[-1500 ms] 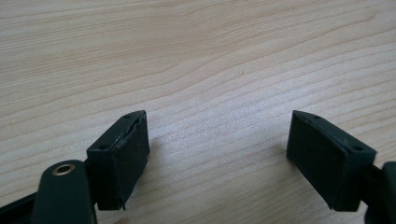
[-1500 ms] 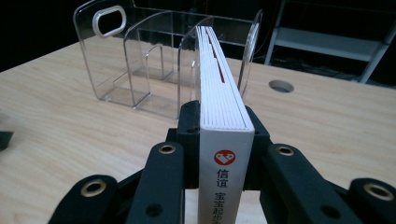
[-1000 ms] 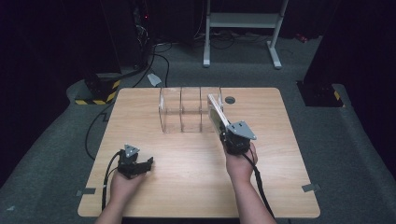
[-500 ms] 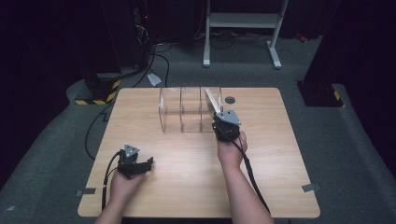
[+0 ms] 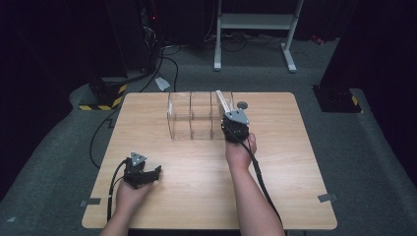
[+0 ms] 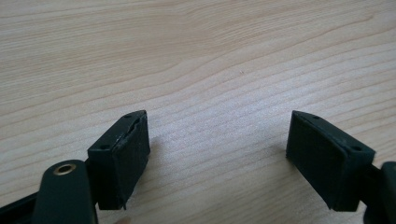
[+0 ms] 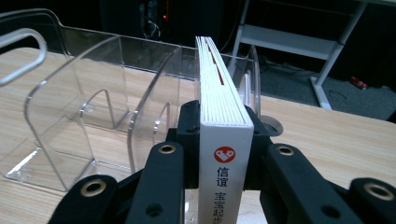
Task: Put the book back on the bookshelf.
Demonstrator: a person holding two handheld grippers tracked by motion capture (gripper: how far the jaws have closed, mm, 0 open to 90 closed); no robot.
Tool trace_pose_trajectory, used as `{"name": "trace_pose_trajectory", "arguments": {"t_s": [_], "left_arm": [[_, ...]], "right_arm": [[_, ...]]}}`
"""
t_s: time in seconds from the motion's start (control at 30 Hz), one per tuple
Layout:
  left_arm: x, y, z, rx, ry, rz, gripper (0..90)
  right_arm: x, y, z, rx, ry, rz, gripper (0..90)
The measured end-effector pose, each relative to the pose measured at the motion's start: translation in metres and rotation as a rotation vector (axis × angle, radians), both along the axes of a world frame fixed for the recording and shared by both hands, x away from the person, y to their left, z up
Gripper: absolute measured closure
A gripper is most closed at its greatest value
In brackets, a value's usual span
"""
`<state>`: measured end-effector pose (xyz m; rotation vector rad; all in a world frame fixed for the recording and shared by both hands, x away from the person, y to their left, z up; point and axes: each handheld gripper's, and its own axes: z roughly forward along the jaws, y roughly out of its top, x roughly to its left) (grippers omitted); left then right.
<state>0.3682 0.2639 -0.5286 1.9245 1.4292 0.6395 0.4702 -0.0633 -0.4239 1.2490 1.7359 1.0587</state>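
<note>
While the white book [image 7: 224, 140] is pinched upright, spine toward the hand, in the right tongs [image 7: 223, 135] at the clear divider rack [image 5: 192, 118], it should be kept vertical and eased squarely between the rightmost walls. All slots seen through the rack look unfilled. Spread and bare, the left tongs [image 6: 217, 154] are held low over the bench [image 5: 295, 162].
</note>
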Motion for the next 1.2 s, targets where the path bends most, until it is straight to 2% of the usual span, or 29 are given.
{"name": "trace_pose_trajectory", "arguments": {"t_s": [0.43, 0.77, 1.2], "left_arm": [[0.0, 0.0, 0.0, -0.008, -0.003, 0.003, 22.0], [0.0, 0.0, 0.0, -0.007, -0.003, 0.002, 22.1], [0.0, 0.0, 0.0, -0.006, -0.002, 0.003, 22.3]], "right_arm": [[0.006, -0.002, -0.009, 0.016, 0.02, -0.026, 74.9], [-0.001, -0.011, -0.016, 0.061, 0.039, -0.037, 74.3], [-0.015, -0.015, -0.029, 0.051, 0.072, -0.031, 73.9]]}}
